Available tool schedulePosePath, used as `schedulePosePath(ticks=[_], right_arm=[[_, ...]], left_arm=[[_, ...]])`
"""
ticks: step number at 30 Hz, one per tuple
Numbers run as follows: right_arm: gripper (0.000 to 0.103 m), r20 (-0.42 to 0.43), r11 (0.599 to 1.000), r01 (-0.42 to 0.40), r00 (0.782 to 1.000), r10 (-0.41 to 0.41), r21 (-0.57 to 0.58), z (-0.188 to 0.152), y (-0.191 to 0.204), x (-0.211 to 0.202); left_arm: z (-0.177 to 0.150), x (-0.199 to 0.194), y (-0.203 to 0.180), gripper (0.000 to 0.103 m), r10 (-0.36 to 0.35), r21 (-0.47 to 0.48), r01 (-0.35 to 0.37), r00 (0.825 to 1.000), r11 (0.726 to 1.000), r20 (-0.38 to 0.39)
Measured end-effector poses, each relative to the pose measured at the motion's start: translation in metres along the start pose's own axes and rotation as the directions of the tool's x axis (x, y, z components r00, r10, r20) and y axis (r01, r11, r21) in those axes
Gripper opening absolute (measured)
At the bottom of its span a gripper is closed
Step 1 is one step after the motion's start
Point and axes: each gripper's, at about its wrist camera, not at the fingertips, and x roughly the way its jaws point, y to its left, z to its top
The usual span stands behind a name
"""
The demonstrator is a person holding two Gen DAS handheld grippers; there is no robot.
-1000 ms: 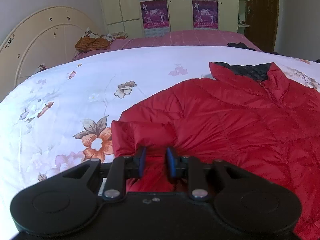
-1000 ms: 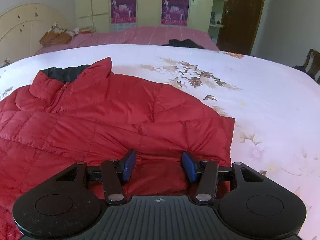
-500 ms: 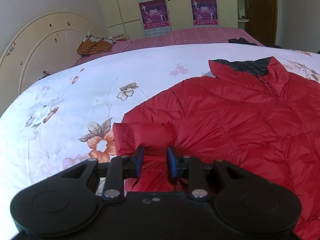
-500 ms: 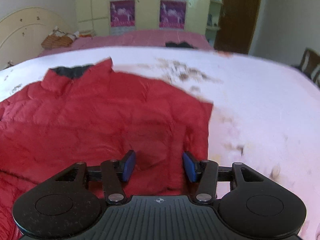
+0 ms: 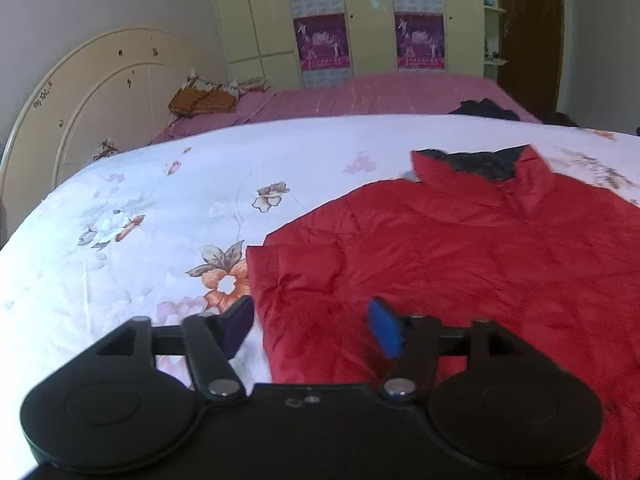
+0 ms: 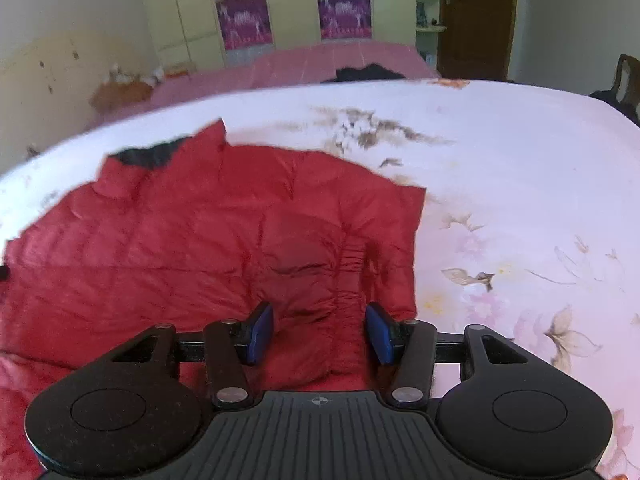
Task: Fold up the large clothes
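With both sleeves already folded in over the jacket (image 5: pixel 480 256), the step in hand appears to be a release between folds. The left hand-held gripper (image 5: pixel 310 326) hangs wide open over the jacket's left edge, holding nothing. The right hand-held gripper (image 6: pixel 318 332) is likewise open and empty above the folded right sleeve (image 6: pixel 352 264). The next move probably calls for gripping the hem, out of view here, and carrying it toward the collar (image 6: pixel 160 156). The jacket lies flat on a floral bed (image 5: pixel 140 240); a headboard (image 5: pixel 104 92), wardrobe (image 5: pixel 368 16) and door (image 6: pixel 476 16) stand beyond.
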Motion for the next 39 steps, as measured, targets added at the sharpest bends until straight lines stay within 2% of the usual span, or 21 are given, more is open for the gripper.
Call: schedulePosePath(ticks=[9,16,17,18,20,27,33,39], right_arm=[[0.051,0.029,0.996,-0.086,0.996,0.087,-0.031,-0.031,-0.003,-0.052],[0.053,-0.005,0.991,-0.125,0.992,0.125,-0.046,-0.061,-0.001,-0.075],[0.056,-0.008,0.991,-0.126,0.992,0.126,-0.041,-0.066,-0.002,-0.079],[0.069,-0.004,0.992,-0.121,0.993,0.121,-0.036,-0.071,-0.003,-0.082],[0.077,0.02,0.994,-0.106,0.994,0.107,-0.035,-0.079,-0.003,-0.092],[0.077,0.026,0.999,-0.044,0.999,0.044,-0.021,-0.105,0.002,-0.12],[0.077,-0.004,0.999,0.003,1.0,-0.003,-0.036,-0.133,0.01,-0.138],[0.077,-0.035,0.998,0.057,0.998,-0.059,-0.034,-0.165,0.006,-0.154]], left_arm=[[-0.032,-0.07,-0.016,0.078,-0.059,-0.026,0.059,0.998,0.998,0.008],[-0.06,-0.094,-0.019,0.08,-0.071,-0.037,0.07,0.997,0.997,-0.039],[-0.064,-0.096,-0.018,0.081,-0.072,-0.033,0.071,0.996,0.997,-0.045],[-0.068,-0.099,-0.017,0.082,-0.072,-0.03,0.07,0.996,0.997,-0.051],[-0.075,-0.102,-0.015,0.083,-0.073,-0.022,0.072,0.996,0.997,-0.058],[-0.093,-0.112,-0.007,0.084,-0.123,-0.011,0.123,0.99,0.992,-0.071],[-0.116,-0.127,0.013,0.084,-0.17,-0.014,0.17,0.982,0.985,-0.078],[-0.145,-0.14,0.036,0.084,-0.175,-0.005,0.175,0.978,0.985,-0.114]])
